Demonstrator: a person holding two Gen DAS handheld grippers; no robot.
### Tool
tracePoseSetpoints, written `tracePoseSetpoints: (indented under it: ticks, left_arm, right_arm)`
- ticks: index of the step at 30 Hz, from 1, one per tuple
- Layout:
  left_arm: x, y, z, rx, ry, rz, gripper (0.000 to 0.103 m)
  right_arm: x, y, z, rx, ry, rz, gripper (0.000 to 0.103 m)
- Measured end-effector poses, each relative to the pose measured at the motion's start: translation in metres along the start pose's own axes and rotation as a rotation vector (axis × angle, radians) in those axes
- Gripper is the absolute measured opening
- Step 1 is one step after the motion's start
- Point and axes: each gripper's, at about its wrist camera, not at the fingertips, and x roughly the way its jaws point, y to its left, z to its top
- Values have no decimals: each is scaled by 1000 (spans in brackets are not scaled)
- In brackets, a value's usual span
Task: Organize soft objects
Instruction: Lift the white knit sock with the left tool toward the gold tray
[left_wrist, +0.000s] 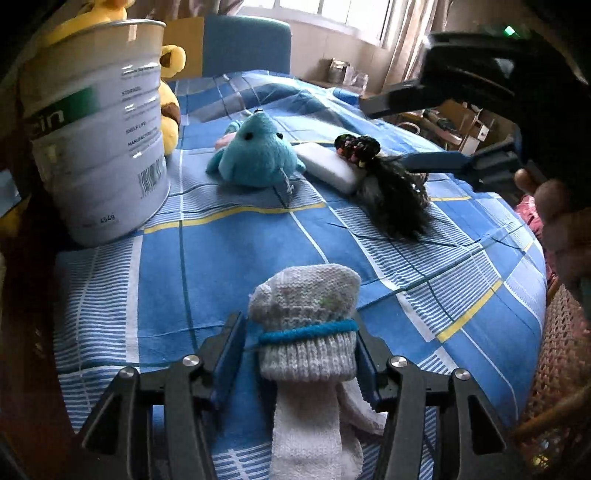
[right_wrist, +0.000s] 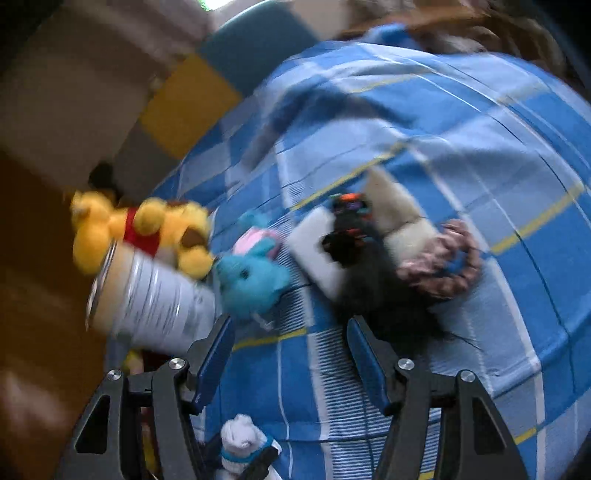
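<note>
Left wrist | left tongs (left_wrist: 301, 354) parted around sock bundle (left_wrist: 306, 321) | right tongs (right_wrist: 290, 354) open, empty | checked cloth (left_wrist: 229, 258) bare ahead

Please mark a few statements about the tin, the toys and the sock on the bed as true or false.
1. The tin lies on its side. False: it stands upright on the checked bedspread.
2. A rolled white sock with a blue band sits between the fingers of the left gripper. True.
3. The blue plush sits inside the tin. False: it lies on the bedspread beside it.
4. The right gripper holds nothing. True.
5. A yellow plush bear is behind the tin. True.
</note>
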Motion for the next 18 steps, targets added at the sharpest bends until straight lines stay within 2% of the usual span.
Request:
tracePoseSetpoints:
  ticks: [5,6,7,9,12,16,17,18]
  left_arm:
    - [-1,3,-4,4,-33,-24,56]
    - [-2,3,-5,5,-39,-24,56]
    - [0,1,-4,5,-41,-25,56]
    - [0,2,-5,-1,-47,-33,56]
    - [0,4,-6,-8,-56,-41,56]
    - [-2,5,-7,-13,-62,-49,56]
    - [-2,5,-7,-14,-63,-51,56]
    - [-1,5,-7,-14,-64,-52,56]
  right_arm:
    - [20,38,-2,-170,46,-43,64]
    - [24,45,0,-196,53,-44,66]
    - [30,53,2,-225,52,-49,74]
    - [45,67,8,-287,58,-85,78]
    - [75,85,17,-348,102,-136,78]
    - [113,102,25,-431,130,-247,78]
    - [123,104,26,-440,145,-261,76]
    - [130,104,26,-444,160,-270,67]
